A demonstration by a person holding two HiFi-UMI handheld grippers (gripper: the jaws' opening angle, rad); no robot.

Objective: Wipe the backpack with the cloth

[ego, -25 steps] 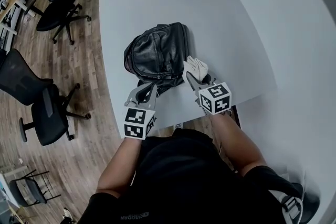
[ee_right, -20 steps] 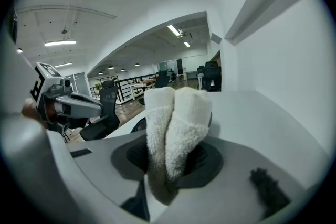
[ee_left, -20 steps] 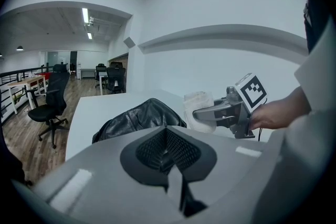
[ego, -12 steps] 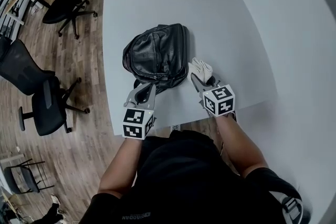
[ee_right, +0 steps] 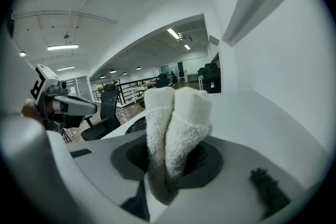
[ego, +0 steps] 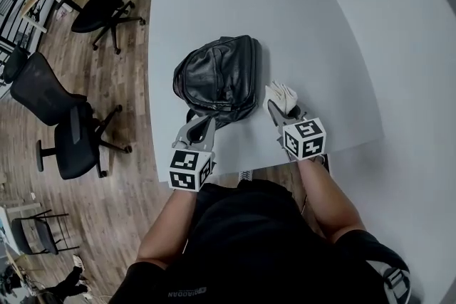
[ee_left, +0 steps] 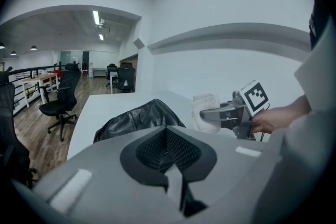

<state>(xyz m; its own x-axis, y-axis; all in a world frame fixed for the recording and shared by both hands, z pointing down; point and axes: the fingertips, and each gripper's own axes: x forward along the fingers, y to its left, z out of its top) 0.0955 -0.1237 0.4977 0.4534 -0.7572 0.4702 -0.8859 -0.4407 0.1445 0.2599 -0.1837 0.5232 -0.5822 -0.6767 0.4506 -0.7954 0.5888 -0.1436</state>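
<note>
White table [ego: 320,46], black backpack [ego: 216,78] lengthwise front-to-back, cloth [ego: 281,95] in right claw [ego: 274,105]

Grey left tongs [ego: 201,123] and right tongs [ego: 275,106] bear black-and-white marker cubes [ego: 189,169]; black clothing [ego: 242,238].

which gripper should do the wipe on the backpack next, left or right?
Right. The right gripper is shut on the cloth and sits just beside the backpack. The left gripper is shut with nothing in it, at the backpack's near end.
</note>
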